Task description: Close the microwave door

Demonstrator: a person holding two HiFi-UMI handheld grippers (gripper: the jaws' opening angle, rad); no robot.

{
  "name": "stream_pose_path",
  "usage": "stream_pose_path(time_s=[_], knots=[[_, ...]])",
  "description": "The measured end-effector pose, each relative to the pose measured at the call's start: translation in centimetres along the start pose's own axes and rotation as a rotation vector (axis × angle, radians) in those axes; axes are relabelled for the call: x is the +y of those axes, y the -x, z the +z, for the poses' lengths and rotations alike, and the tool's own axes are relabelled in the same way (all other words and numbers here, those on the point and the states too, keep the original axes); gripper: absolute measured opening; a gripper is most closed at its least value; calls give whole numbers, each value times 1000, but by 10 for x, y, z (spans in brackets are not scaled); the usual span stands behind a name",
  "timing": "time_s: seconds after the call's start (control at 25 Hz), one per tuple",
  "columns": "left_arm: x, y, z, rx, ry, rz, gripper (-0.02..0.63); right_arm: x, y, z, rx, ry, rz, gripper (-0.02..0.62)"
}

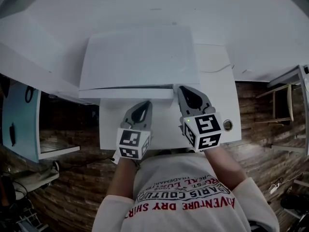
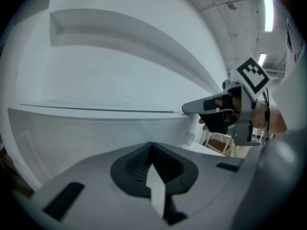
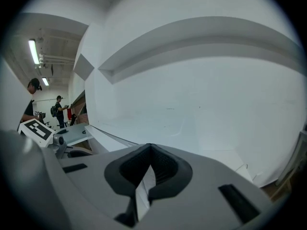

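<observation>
My head view came through dim and flat, its corners vignetted, the floor [image 1: 72,187] sunk in shadow and the white microwave [image 1: 140,57] low in contrast. Both gripper views were brighter but bent hard by fisheye at the rims. A strip light [image 3: 33,51] glared in the right gripper view, and the near foreground was soft.

My left gripper [image 1: 146,104] and right gripper [image 1: 186,92] are grey plastic with dark ribbed pads [image 2: 133,169]. Each carries a white cube with black square markers: the left cube [image 1: 133,145], and the right cube [image 1: 205,129] with a small green light [image 1: 187,121]. My white shirt [image 1: 188,197] has red and black lettering.
</observation>
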State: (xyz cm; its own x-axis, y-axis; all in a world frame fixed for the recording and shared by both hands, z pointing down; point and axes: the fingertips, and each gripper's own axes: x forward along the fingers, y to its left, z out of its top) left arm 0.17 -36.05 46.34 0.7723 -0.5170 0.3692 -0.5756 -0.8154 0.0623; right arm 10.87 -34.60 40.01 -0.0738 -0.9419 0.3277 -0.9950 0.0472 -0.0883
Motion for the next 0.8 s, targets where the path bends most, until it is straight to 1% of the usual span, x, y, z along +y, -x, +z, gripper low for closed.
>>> stream_pose_path(time_s=[0.12, 0.2, 0.28, 0.36, 0.4, 0.56, 0.68, 0.8], knots=[[-1, 1, 0, -34, -39, 10, -5, -3, 0, 0, 27, -59, 13, 9], [-2, 1, 0, -62, -64, 29, -5, -6, -1, 0, 39, -63, 10, 9], [0, 1, 0, -84, -36, 31, -5, -6, -2, 0, 51, -48, 5, 9], [1, 0, 1, -95, 5, 23, -5, -6, -3, 0, 52, -61, 9, 9], [1, -1, 1, -96, 13, 23, -5, -6, -2, 0, 51, -70, 11, 9], [5, -8, 3, -78, 10, 38, -5, -7, -2, 0, 45, -64, 4, 9], [8, -12, 6, -75, 41, 31, -5, -6, -2, 1, 35, -67, 2, 9], [7, -12, 7, -69, 21, 19, -5, -7, -2, 1, 26, -71, -1, 9]])
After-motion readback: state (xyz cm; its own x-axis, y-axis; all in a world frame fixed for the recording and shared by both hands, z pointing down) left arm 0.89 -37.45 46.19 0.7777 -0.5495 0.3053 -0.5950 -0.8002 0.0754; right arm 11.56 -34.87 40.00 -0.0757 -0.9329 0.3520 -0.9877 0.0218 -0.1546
